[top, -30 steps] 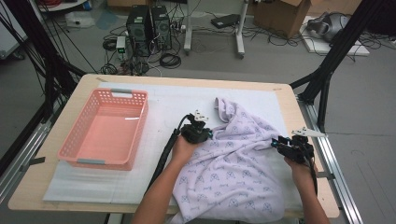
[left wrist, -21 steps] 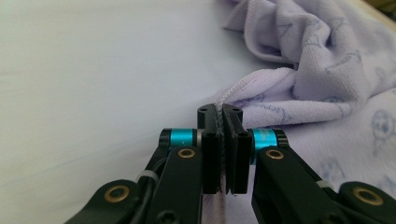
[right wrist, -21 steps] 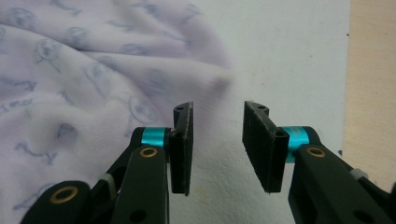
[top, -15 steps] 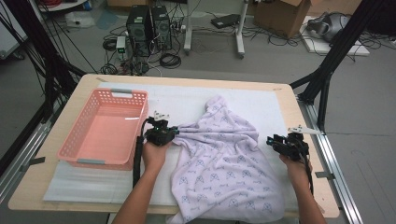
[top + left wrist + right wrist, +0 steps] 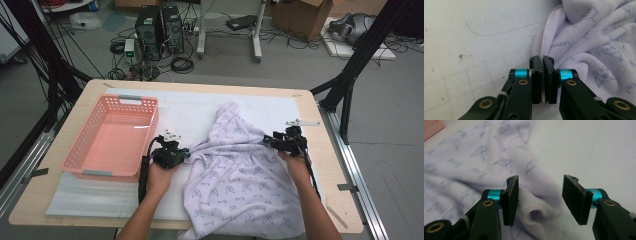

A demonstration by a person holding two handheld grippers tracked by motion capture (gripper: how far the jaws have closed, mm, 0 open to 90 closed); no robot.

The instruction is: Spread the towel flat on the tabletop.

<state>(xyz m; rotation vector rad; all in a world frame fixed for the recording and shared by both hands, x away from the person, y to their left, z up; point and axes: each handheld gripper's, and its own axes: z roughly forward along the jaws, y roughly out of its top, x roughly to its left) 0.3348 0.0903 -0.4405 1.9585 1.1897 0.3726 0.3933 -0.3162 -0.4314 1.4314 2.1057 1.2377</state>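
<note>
A pale lilac printed cloth (image 5: 240,175) lies rumpled over the white mat, its near part hanging off the table's front edge. My left gripper (image 5: 186,154) is at its left edge, shut on the stitched hem of the cloth (image 5: 541,53); my left gripper (image 5: 542,60) has its jaws pressed together with the hem between them. My right gripper (image 5: 270,140) is at the cloth's right edge. In the right gripper view my right gripper (image 5: 540,181) stands open, with a bunched fold of cloth (image 5: 534,207) lying between the jaws, against the left one.
A pink plastic basket (image 5: 90,155) with nothing in it stands on the left of the table, close to my left hand. The white mat (image 5: 195,107) shows bare behind the cloth. Beyond the table's far edge are computers (image 5: 157,22), cables and boxes on the floor.
My left gripper has pulled the cloth's left edge leftward, toward the basket, spreading the cloth out. The right gripper has shifted slightly left, toward the cloth's right edge.
</note>
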